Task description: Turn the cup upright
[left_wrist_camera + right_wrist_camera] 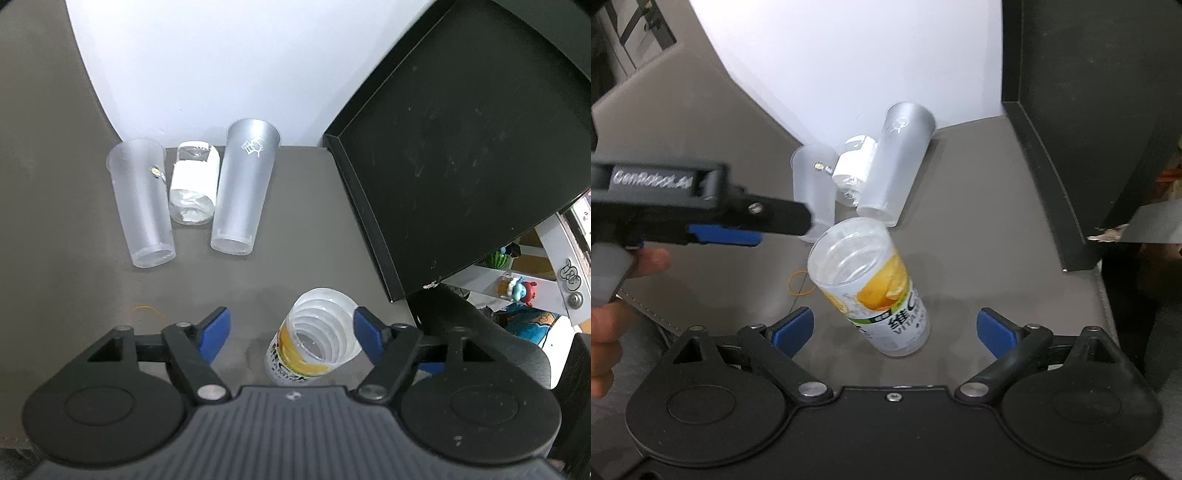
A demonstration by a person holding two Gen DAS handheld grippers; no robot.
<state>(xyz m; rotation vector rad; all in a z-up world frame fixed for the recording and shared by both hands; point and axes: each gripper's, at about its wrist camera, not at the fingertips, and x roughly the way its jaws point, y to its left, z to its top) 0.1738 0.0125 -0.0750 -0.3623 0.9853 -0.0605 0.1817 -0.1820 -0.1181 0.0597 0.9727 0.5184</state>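
A clear plastic cup with a yellow and white label (pixel 314 339) (pixel 875 291) stands mouth up on the grey table, leaning a little. My left gripper (pixel 291 328) is open, and its right pad is touching or almost touching the cup's rim. In the right wrist view the left gripper (pixel 724 232) is at the left, beside the cup's rim. My right gripper (pixel 894 328) is open and empty, with the cup between and just ahead of its fingers.
Two frosted tall cups (pixel 147 206) (pixel 243 192) and a clear cup with a white label (pixel 192 184) stand against the white wall at the back. A black tray (pixel 461 147) leans at the right. A yellow rubber band (pixel 801 284) lies on the table.
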